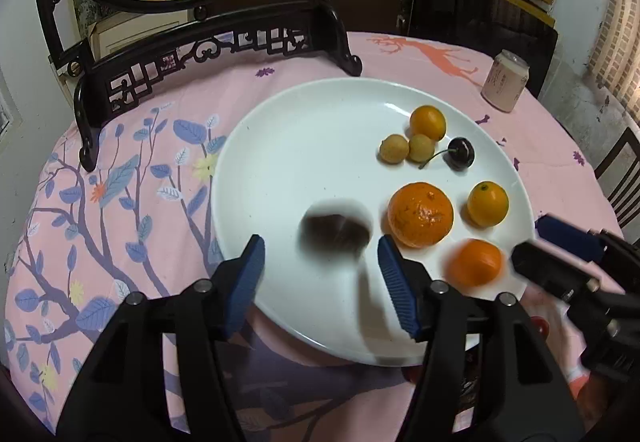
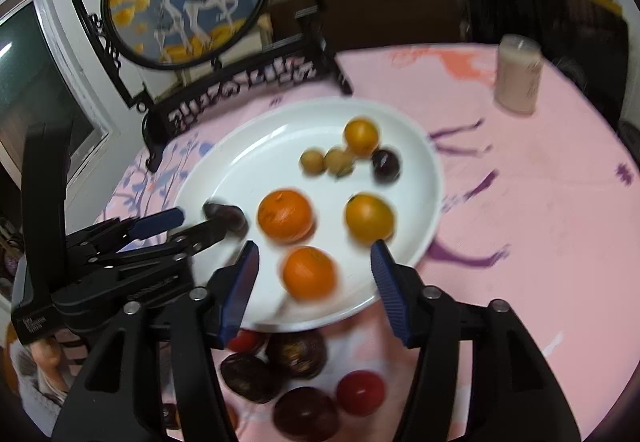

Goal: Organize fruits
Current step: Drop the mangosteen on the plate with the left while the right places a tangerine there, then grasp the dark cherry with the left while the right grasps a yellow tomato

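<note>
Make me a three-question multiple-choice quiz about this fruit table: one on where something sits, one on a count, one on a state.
1. Where is the can? A on the plate; B on the cloth beyond the plate; C in the jaws.
2. How many fruits lie on the plate? A four; B eight; C twelve.
3. The left gripper is: A open; B shut on a fruit; C shut, holding nothing.

Answers: 1 B, it stands on the pink cloth. 2 B, eight pieces show. 3 A, its jaws stand apart, with the dark fruit lying loose ahead.
</note>
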`<state>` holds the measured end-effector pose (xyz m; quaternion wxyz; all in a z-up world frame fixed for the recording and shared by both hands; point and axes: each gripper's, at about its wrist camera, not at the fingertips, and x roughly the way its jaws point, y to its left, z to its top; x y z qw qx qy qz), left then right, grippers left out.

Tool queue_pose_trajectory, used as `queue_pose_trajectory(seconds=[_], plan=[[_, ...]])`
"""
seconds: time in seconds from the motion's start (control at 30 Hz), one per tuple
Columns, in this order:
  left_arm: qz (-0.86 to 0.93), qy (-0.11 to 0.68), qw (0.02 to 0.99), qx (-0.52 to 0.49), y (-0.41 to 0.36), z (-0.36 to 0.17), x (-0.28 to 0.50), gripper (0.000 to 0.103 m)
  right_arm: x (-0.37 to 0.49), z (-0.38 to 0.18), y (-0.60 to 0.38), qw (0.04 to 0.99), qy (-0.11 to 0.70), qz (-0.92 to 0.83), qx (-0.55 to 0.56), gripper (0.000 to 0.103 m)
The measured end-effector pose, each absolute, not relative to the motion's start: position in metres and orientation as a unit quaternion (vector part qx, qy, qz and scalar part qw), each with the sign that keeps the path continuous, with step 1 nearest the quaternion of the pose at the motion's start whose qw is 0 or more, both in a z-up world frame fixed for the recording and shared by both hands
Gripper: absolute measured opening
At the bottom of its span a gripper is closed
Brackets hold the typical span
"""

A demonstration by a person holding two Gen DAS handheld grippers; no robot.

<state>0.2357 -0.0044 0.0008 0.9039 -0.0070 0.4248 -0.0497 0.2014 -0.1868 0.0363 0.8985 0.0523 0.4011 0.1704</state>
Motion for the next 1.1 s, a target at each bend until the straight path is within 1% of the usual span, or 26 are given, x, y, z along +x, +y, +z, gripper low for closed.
queue_pose_trajectory(seconds=[0.1,0.3,0.33,0.4,0.47,0.5,0.57,0.77,0.87,1.0,1.1], plan=[[-0.057,0.419,0.906,-0.022,0.003,0.005,0.232,0.069,0.194,0.042,-0.198,0.904,0.387,0.169,0.061,0.059],[-0.035,0.419,0.907,-0.024,0.017,0.003,0.212,0.069,0.178,0.042,-0.216,0.907,0.386,0.153,0.077,0.059],[-0.035,0.417,0.908,-0.026,0.018,0.003,0.207,0.070,0.173,0.041,-0.221,0.907,0.385,0.147,0.085,0.059],[-0.031,0.411,0.911,-0.021,0.017,0.002,0.196,0.082,0.165,0.039,-0.228,0.907,0.386,0.142,0.096,0.060],[-0.031,0.408,0.913,-0.008,0.013,0.001,0.185,0.082,0.155,0.035,-0.237,0.906,0.387,0.136,0.103,0.062],[-0.038,0.408,0.912,-0.005,0.011,0.001,0.180,0.082,0.150,0.032,-0.242,0.905,0.390,0.130,0.107,0.065],[-0.053,0.409,0.911,-0.003,0.006,-0.002,0.171,0.082,0.142,0.029,-0.251,0.903,0.393,0.123,0.122,0.067],[-0.078,0.421,0.904,0.024,-0.011,-0.013,0.151,0.082,0.136,0.031,-0.272,0.900,0.386,0.118,0.166,0.068],[-0.081,0.427,0.900,0.016,-0.007,-0.015,0.139,0.082,0.136,0.030,-0.273,0.896,0.392,0.121,0.172,0.068],[-0.083,0.418,0.904,0.038,-0.004,-0.015,0.104,0.082,0.135,0.031,-0.275,0.894,0.392,0.125,0.176,0.068],[-0.093,0.410,0.906,0.056,-0.004,-0.018,0.079,0.086,0.133,0.032,-0.275,0.894,0.392,0.127,0.178,0.068]])
